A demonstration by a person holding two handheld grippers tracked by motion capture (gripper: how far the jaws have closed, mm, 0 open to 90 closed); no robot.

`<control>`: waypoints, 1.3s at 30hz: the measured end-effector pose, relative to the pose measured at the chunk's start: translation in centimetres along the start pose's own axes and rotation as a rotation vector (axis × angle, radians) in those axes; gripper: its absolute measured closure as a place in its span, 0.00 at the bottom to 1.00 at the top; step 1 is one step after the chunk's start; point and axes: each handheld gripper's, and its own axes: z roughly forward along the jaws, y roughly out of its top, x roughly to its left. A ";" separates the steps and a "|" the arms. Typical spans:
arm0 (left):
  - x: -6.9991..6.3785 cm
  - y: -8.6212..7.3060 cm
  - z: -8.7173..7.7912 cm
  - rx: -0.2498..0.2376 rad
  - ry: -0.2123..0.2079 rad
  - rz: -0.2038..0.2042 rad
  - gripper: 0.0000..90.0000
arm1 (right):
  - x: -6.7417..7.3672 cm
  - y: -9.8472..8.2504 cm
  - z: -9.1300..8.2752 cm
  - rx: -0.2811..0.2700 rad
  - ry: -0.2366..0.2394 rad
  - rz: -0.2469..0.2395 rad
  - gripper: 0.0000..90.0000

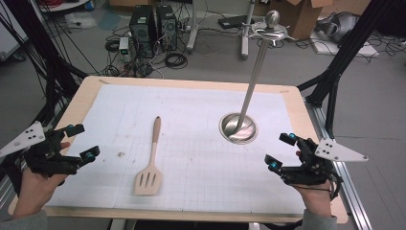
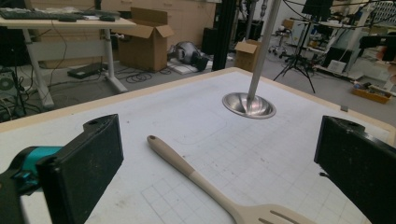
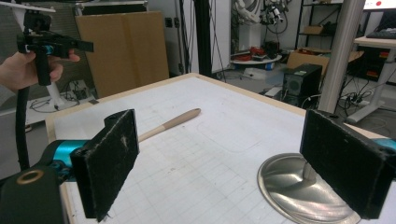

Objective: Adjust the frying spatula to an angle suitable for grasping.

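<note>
Between both wide-open, empty tongs, a wooden spatula [image 1: 150, 165] beside a steel stand [image 1: 238, 127].

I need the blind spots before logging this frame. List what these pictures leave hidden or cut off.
- Spatula: in the left gripper view its slotted blade runs off the bottom edge; in the right gripper view the near jaw covers the blade, leaving the handle.
- Metal stand: its pole leaves the top edge in both gripper views; the right gripper view's far jaw hides part of the base.
- Floor clutter behind the table: too small to identify, high view.
</note>
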 end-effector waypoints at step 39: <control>-1.3 -1.2 4.6 0.138 0.125 0.024 0.63 | 0.2 -1.2 -0.5 0.071 -0.030 0.007 0.12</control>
